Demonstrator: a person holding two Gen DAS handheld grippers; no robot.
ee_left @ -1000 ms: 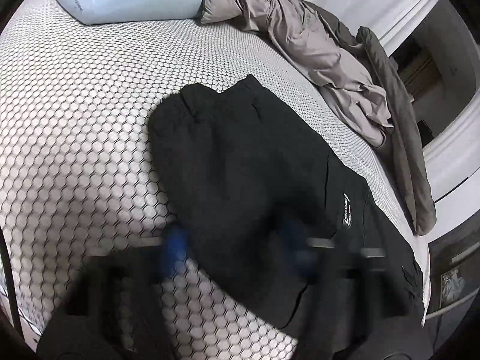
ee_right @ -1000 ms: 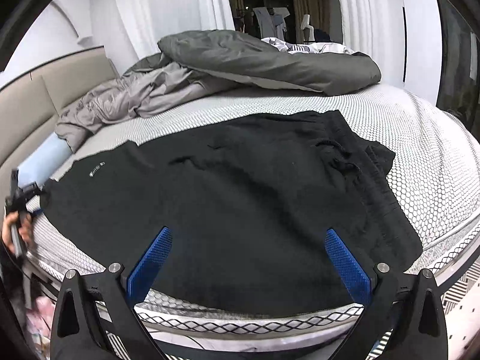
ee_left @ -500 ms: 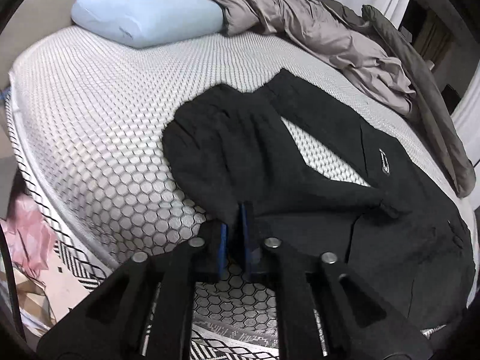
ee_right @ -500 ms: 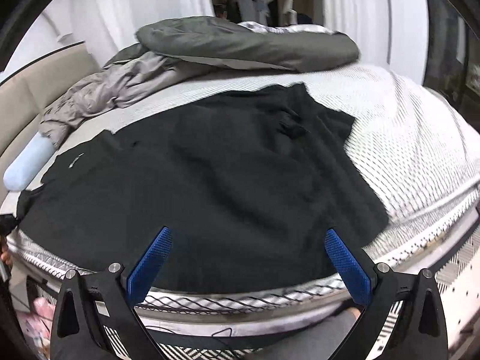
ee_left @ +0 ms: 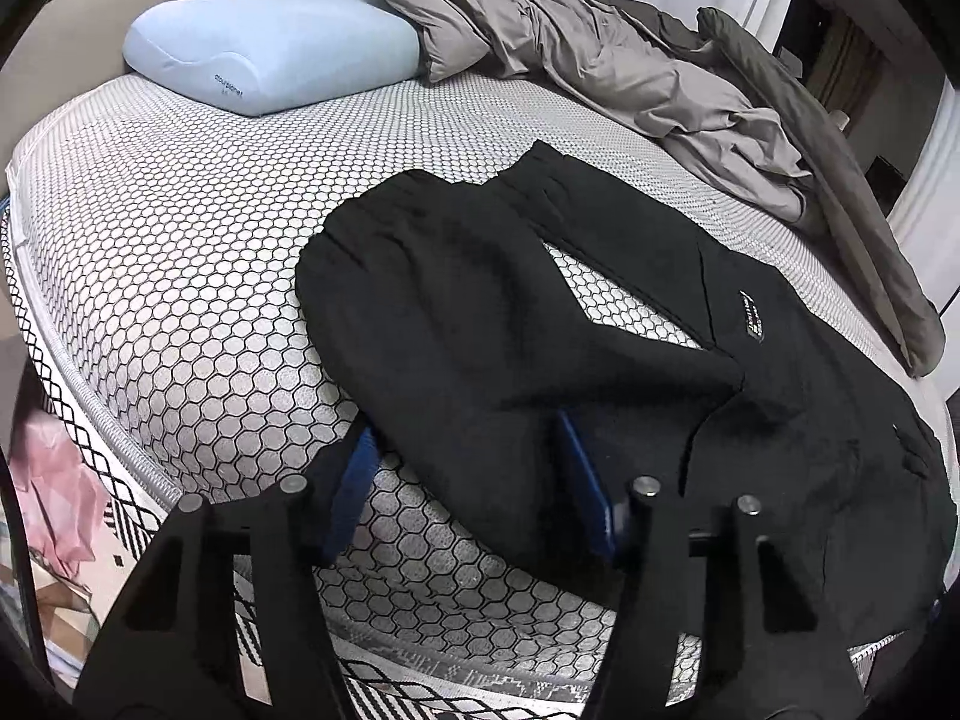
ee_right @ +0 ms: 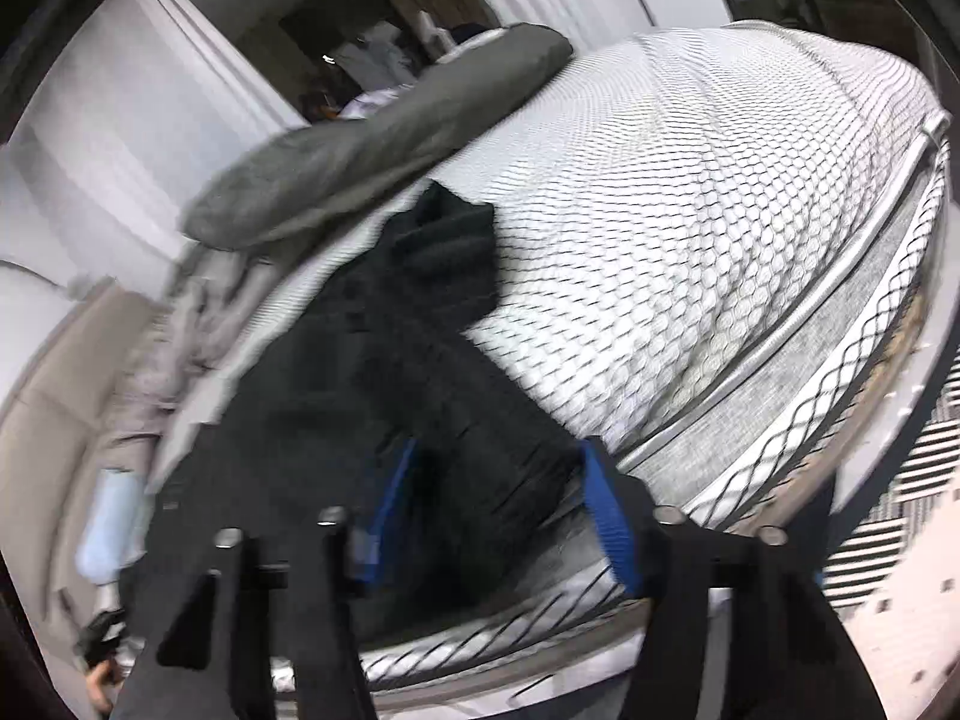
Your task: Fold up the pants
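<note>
Black pants lie spread on the honeycomb-patterned mattress, one leg angled across near the front edge. My left gripper sits low over that leg's near edge. Its jaws are opening; cloth lies between the blue pads without being pressed. In the blurred, tilted right wrist view the pants run away from the mattress edge. My right gripper is down at their near end with its jaws closing. Black fabric lies between the pads, and a gap still shows.
A light-blue pillow and a crumpled grey duvet lie at the back, with a dark grey blanket along the right. Something pink lies on the floor at left. The mattress rim drops to a patterned floor.
The left gripper, shut on the leg's edge half a second ago, has opened and let the cloth go. The right gripper has swung and rolled toward the pants' end, its wide jaws narrowing.
</note>
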